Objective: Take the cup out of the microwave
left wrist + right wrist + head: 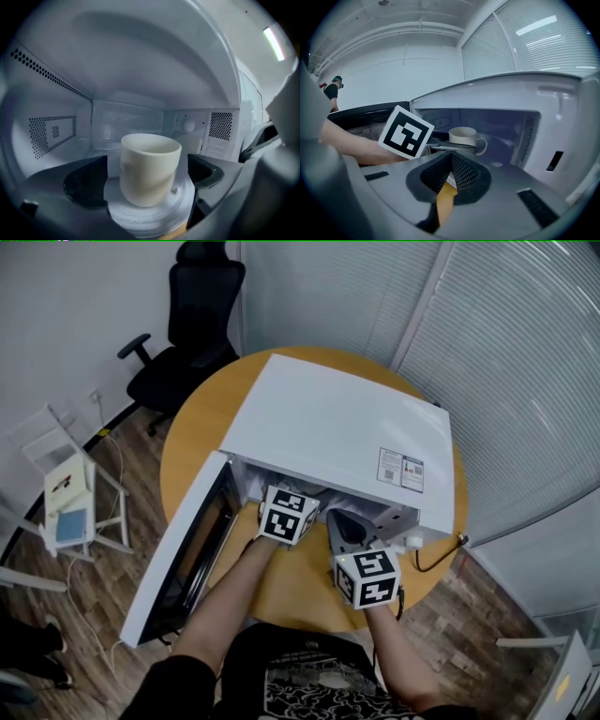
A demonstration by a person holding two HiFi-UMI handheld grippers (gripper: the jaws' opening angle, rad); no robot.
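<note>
A cream cup (pixel 150 164) stands upright on the glass turntable (pixel 140 213) inside the white microwave (pixel 337 427). My left gripper (pixel 147 177) reaches into the cavity, and its dark jaws stand wide on either side of the cup, with a gap at each side. In the head view only its marker cube (pixel 286 514) shows at the opening. The right gripper view shows the cup (pixel 463 137) with its handle turned to the right. My right gripper (pixel 450 165) waits outside, in front of the microwave's control side, with its pads together and nothing in them.
The microwave door (pixel 183 559) hangs open to the left over the edge of the round wooden table (pixel 192 427). A cable (pixel 436 557) trails off the microwave's right side. A black office chair (pixel 183 324) and a white rack (pixel 70 493) stand on the floor.
</note>
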